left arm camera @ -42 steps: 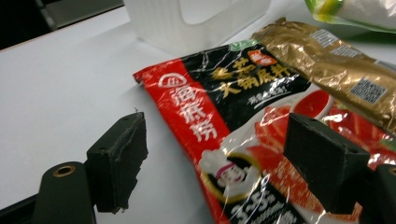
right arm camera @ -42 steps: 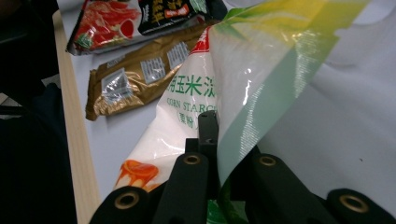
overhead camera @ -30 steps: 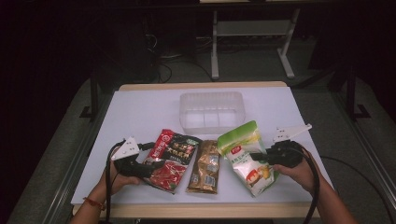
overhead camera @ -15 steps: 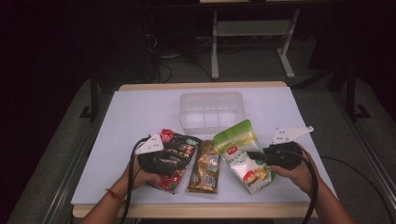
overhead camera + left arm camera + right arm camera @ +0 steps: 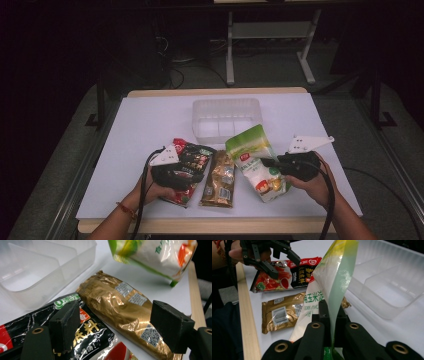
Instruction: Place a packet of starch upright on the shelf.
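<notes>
Clear divided tray [image 5: 227, 120] at the far centre of the surface [image 5: 145, 125] holds nothing. Right tool [image 5: 270, 163] clamps the green-white pouch [image 5: 255, 160], lifted near-right. Left tool [image 5: 197, 176], jaws wide, hovers over the red-black packet [image 5: 192, 156].

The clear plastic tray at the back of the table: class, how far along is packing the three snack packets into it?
Done: nothing yet; the tray holds no packet. In hand: the right gripper is shut on the green-and-white packet, lifted clear of the table in the left gripper view. The left gripper hovers open over the red-and-black packet. Left: all three packets, including the gold packet, lying untouched.
</notes>
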`<state>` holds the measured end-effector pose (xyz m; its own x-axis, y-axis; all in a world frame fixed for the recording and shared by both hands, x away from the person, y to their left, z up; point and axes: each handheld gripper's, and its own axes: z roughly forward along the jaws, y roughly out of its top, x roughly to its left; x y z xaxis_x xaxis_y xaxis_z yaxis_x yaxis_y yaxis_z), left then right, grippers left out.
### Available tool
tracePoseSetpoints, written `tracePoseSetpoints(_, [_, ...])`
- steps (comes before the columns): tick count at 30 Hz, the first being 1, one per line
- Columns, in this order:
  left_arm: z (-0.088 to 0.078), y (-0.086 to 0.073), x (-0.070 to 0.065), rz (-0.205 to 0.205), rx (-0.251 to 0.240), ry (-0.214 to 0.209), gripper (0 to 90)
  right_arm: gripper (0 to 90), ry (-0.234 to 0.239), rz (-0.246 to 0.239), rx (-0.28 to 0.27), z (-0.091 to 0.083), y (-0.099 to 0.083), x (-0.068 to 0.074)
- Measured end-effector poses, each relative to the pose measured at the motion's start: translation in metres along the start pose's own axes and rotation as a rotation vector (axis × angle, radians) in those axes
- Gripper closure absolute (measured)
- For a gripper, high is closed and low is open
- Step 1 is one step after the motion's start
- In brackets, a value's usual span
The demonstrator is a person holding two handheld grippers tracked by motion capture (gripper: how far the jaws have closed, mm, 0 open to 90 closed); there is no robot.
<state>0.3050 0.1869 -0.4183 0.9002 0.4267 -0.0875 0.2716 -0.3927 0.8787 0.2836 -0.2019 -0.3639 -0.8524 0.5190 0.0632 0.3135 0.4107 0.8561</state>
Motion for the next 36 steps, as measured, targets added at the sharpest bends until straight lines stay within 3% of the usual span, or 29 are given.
tracePoseSetpoints(7, [0.016, 0.013, -0.013, 0.032, 0.000, -0.046, 23.2, 88.7, -0.024, -0.011, -0.057, -0.002, 0.009, 0.004])
tracePoseSetpoints(12, [0.014, 0.012, -0.016, 0.048, 0.012, -0.041, 23.2, 88.7, -0.032, -0.017, -0.076, 0.000, 0.014, 0.006])
tracePoseSetpoints(15, [0.001, 0.009, -0.012, 0.040, 0.010, -0.020, 23.2, 88.6, -0.055, -0.021, -0.084, 0.002, 0.017, 0.005])
tracePoseSetpoints(20, [-0.034, -0.005, -0.003, 0.021, 0.010, 0.043, 23.2, 88.7, -0.118, -0.013, -0.134, 0.005, 0.025, -0.001])
tracePoseSetpoints(21, [-0.034, -0.005, -0.003, 0.021, 0.010, 0.043, 23.2, 88.7, -0.118, -0.013, -0.134, 0.005, 0.025, -0.001])
tracePoseSetpoints(22, [-0.050, -0.013, 0.001, 0.004, 0.002, 0.079, 23.2, 88.7, -0.156, -0.024, -0.148, 0.007, 0.031, -0.005])
tracePoseSetpoints(25, [-0.065, -0.022, 0.005, -0.014, -0.006, 0.112, 23.2, 88.7, -0.205, -0.033, -0.170, 0.012, 0.038, -0.011])
tracePoseSetpoints(27, [-0.082, -0.032, 0.010, -0.034, -0.023, 0.158, 23.3, 88.7, -0.230, -0.031, -0.187, 0.016, 0.044, -0.015])
tracePoseSetpoints(32, [-0.096, -0.042, 0.017, -0.045, -0.025, 0.218, 23.2, 88.7, -0.279, -0.032, -0.218, 0.025, 0.060, -0.028])
tracePoseSetpoints(36, [-0.098, -0.048, 0.021, -0.054, -0.025, 0.231, 23.2, 88.7, -0.325, -0.045, -0.232, 0.036, 0.075, -0.039])
